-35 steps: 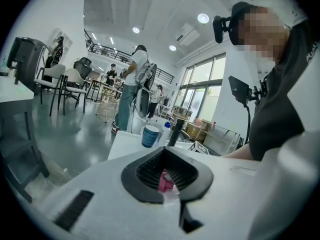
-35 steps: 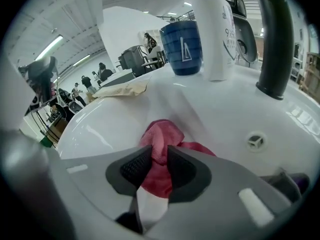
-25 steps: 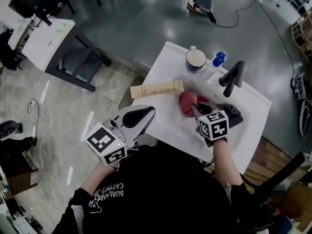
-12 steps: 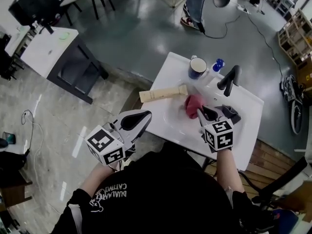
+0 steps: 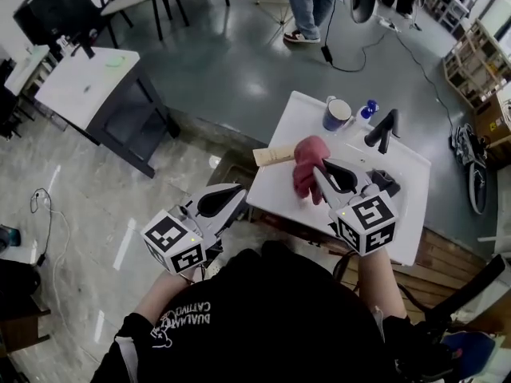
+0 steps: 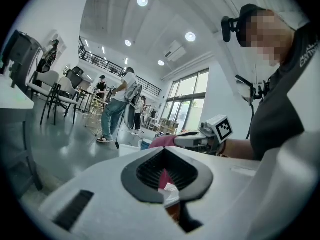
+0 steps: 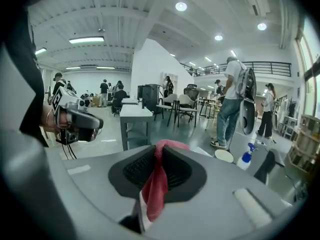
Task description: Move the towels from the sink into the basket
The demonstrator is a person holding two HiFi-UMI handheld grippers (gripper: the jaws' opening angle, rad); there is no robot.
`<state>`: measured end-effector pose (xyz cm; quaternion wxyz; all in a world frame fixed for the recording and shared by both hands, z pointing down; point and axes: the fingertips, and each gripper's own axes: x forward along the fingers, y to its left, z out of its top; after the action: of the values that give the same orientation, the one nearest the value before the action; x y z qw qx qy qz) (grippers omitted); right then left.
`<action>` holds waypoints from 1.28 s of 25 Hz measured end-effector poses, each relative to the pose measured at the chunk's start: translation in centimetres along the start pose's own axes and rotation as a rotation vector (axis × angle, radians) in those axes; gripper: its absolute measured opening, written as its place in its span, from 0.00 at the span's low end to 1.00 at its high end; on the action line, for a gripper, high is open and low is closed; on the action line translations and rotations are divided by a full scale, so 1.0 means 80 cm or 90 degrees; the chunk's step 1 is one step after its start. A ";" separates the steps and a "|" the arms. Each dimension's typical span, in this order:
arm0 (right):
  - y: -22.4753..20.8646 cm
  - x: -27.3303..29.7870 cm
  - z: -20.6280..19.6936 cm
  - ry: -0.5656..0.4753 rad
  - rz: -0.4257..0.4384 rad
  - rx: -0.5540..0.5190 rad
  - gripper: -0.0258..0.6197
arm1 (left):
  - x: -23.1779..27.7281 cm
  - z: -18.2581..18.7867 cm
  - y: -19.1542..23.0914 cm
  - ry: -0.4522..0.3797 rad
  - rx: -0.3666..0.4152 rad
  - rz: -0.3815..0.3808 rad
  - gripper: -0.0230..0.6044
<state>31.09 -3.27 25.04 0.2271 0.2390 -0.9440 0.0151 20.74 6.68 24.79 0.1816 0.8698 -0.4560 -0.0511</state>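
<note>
While the left gripper [image 5: 239,191] hangs nearest, off the left edge of the sink [image 5: 275,188] and over the floor [image 5: 112,206], pointing level with its jaws closed tip to tip on nothing, the right gripper [image 5: 319,171] is up over the sink, tilted a bit down, jaws clenched on the red towel [image 5: 304,159]. Left gripper view: dark pads meet at the tips, only background shows through the slit below them, including the red towel in the other gripper. Right gripper view: cloth pinched between the dark pads, a fold poking out past the tips, the rest hanging down under them. From the head view the red towel dangles from the jaws over the sink's front-left part, loose end toward the white counter; can't tell if that end touches. Just right of the right gripper a dark cloth [image 5: 385,180] lies in the sink, partly hidden by the gripper. A beige roll [image 5: 270,156] lies at the counter's left edge, just beside the red towel. Further back stands the black tap [image 5: 383,128], then a mug [image 5: 338,115] and a blue spray bottle [image 5: 368,109] near each other at the rear rim. Beyond the sink, a white table [image 5: 84,82] far left, a standing person's legs [image 5: 307,2] at the top
</note>
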 end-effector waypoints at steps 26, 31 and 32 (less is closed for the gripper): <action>0.250 0.152 0.052 0.041 0.068 0.036 0.12 | -0.301 -0.016 0.120 -0.057 -0.051 0.143 0.03; 0.260 0.187 0.054 0.060 0.095 0.027 0.12 | -0.314 -0.023 0.145 -0.067 -0.078 0.175 0.03; 0.257 0.196 0.057 0.061 0.098 0.026 0.12 | -0.313 -0.022 0.152 -0.068 -0.080 0.178 0.03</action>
<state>7.45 7.36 29.46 0.2650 0.1693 -0.9472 0.0634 -2.73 21.17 28.88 0.2167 0.7805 -0.5778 -0.1002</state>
